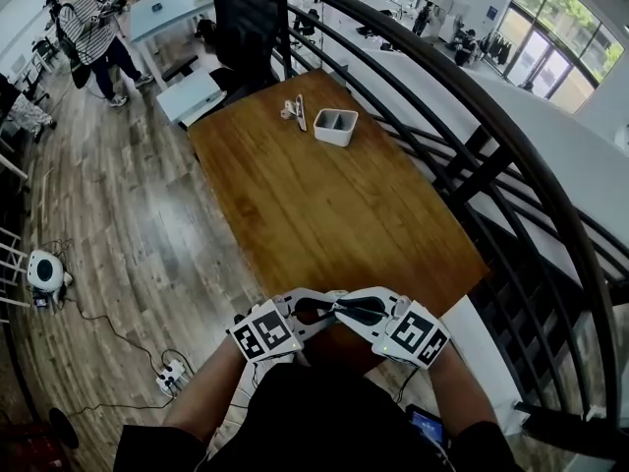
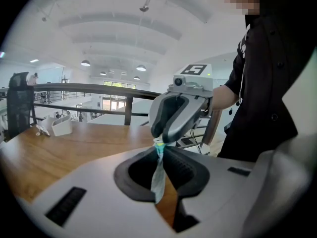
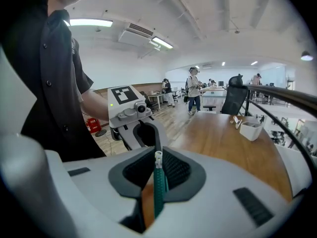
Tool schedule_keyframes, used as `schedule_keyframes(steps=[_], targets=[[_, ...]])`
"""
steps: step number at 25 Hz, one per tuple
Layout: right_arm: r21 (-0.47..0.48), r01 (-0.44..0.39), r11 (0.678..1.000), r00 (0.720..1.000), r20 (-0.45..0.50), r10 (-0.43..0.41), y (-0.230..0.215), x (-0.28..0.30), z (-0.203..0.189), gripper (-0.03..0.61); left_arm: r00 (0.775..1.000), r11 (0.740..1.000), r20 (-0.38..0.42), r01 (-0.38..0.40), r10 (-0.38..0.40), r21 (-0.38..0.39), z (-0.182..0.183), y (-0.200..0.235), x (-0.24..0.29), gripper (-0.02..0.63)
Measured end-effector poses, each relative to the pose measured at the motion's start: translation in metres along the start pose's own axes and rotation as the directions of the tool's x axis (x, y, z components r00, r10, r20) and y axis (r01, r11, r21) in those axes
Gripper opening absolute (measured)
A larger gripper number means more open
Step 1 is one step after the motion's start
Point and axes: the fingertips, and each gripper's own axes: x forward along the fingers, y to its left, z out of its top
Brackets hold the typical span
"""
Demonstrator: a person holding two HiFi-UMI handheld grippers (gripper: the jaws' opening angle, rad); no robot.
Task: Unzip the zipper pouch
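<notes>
Two handheld grippers meet tip to tip at the bottom centre of the head view, just above the near edge of a long wooden table [image 1: 324,195]. The left gripper [image 1: 316,310] comes in from the lower left and the right gripper [image 1: 356,311] from the lower right, each carrying a cube with square black-and-white markers. A person's forearms and dark clothing fill the bottom edge of the frame.

The zipper pouch [image 2: 158,176] hangs in the air between the two tools, clear of the tabletop. In the left gripper view it shows edge-on as a thin, pale grey strip with a teal top, pinched between the left jaws, which are clenched on it. The right gripper's tips touch the pouch's teal upper end at the centre of that frame.

In the right gripper view, a teal zipper [image 3: 157,192] runs up the middle of the frame between the right jaws, which are clamped on it, with a small silver zipper pull [image 3: 158,158] at its top. The left gripper faces it from just behind.

Far up the table sit a white tray [image 1: 335,126] and small pale objects [image 1: 293,112] beside it. A black chair [image 1: 246,23] stands at the far end, a dark curved railing [image 1: 491,136] sweeps down the right, and a person in a striped top [image 1: 88,28] stands at upper left.
</notes>
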Motion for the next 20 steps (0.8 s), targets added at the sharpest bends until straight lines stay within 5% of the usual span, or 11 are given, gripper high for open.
schedule_keyframes(steps=[4, 13, 20], targets=[[0.028, 0.002, 1.0, 1.0, 0.013, -0.002, -0.0023, -0.0051, -0.0016, 0.026, 1.0, 1.0, -0.019, 0.003, -0.003, 0.021, -0.0016, 0.0011, 0.0022, 0.046], [0.051, -0.044, 0.998, 0.998, -0.043, 0.046, -0.0011, 0.0001, -0.0053, 0.089, 0.999, 0.998, -0.046, 0.023, -0.02, 0.066, 0.0014, -0.0037, 0.0059, 0.046], [0.043, -0.053, 0.998, 0.998, -0.039, 0.055, -0.0004, 0.001, -0.0065, 0.057, 0.998, 0.998, -0.044, 0.035, -0.033, 0.057, -0.0002, -0.0048, 0.0064, 0.046]])
